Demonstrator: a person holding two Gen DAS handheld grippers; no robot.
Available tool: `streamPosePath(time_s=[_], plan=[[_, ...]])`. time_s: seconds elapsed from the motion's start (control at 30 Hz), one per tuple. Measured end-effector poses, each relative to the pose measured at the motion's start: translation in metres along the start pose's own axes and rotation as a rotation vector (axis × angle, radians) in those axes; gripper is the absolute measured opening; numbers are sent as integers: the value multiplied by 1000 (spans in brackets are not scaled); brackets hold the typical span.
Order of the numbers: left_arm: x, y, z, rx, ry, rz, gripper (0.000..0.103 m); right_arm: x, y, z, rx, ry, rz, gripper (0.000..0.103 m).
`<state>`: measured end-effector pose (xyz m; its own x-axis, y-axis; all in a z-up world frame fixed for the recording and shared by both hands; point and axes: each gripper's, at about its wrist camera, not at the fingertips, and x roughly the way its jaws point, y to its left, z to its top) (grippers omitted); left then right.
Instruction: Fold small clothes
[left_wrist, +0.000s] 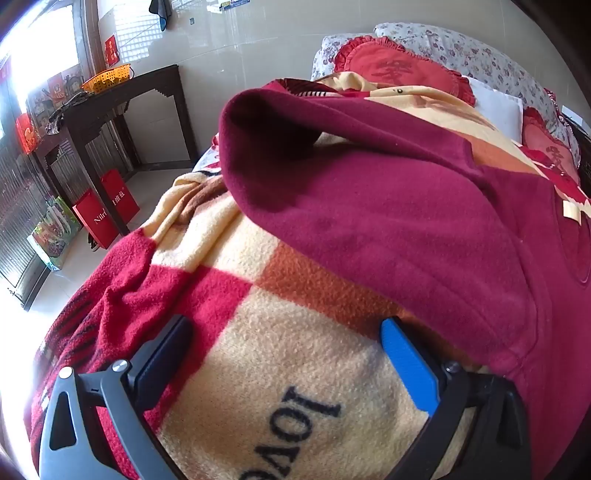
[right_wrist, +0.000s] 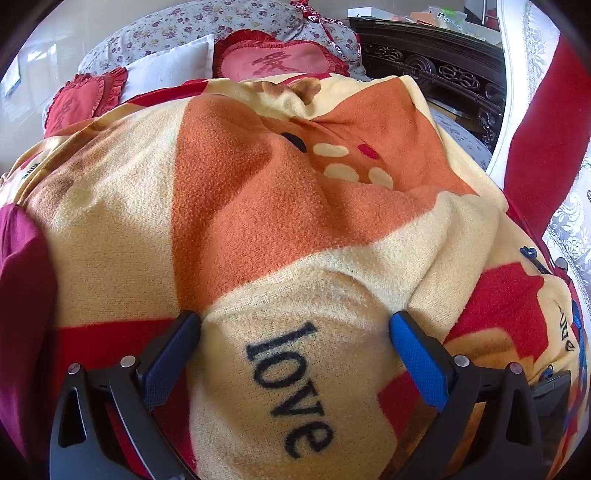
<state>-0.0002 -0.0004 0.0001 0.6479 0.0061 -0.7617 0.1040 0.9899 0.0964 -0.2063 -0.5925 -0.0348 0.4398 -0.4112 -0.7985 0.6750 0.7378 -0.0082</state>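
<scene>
free: blanket (right_wrist: 258, 206) ahead | blocked: maroon garment (left_wrist: 388, 206), pillows (right_wrist: 166, 70)

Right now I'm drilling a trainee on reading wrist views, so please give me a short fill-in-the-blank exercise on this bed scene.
1. The maroon garment lies on a checked fleece ____.
2. Between the left gripper jaws the blanket shows the word ____.
3. The right gripper jaws stand ____.

Missing words: blanket; love; open

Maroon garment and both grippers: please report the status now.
Left gripper open, nothing held. Right gripper open, over the blanket. Maroon garment lies unfolded on the blanket, untouched. Nothing in the way.
</scene>
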Motion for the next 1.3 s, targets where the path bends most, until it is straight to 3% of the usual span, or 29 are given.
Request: streamPosePath(time_s=[0.3,0.4,0.57,0.77,1.03,1.07,1.13,1.17,1.3], plan=[[-1,1,2,18,23,-12,103,0,0,0,1,-1,1,87],[-1,6,10,47,77,-43,102,-1,1,0,1,-2,1,87],[-29,24,21,1,120,-123,100,-1,1,-1,4,0,5,88],[-82,20,14,9,30,-145,100,2,0,-1,1,0,1,88],[-123,-3,1,64,24,-171,100,-1,-1,-2,4,22,6,88],[-124,-4,2,63,28,-177,100,-3,-1,-3,10,25,8,86],[-130,-8,0,64,34,-192,100,-13,-1,-7,24,35,21,66],[-132,-9,1,66,33,-199,100,-21,-1,-10,16,37,24,63],[-141,-18,1,73,30,-220,100,-69,1,-26,-53,41,1,62]])
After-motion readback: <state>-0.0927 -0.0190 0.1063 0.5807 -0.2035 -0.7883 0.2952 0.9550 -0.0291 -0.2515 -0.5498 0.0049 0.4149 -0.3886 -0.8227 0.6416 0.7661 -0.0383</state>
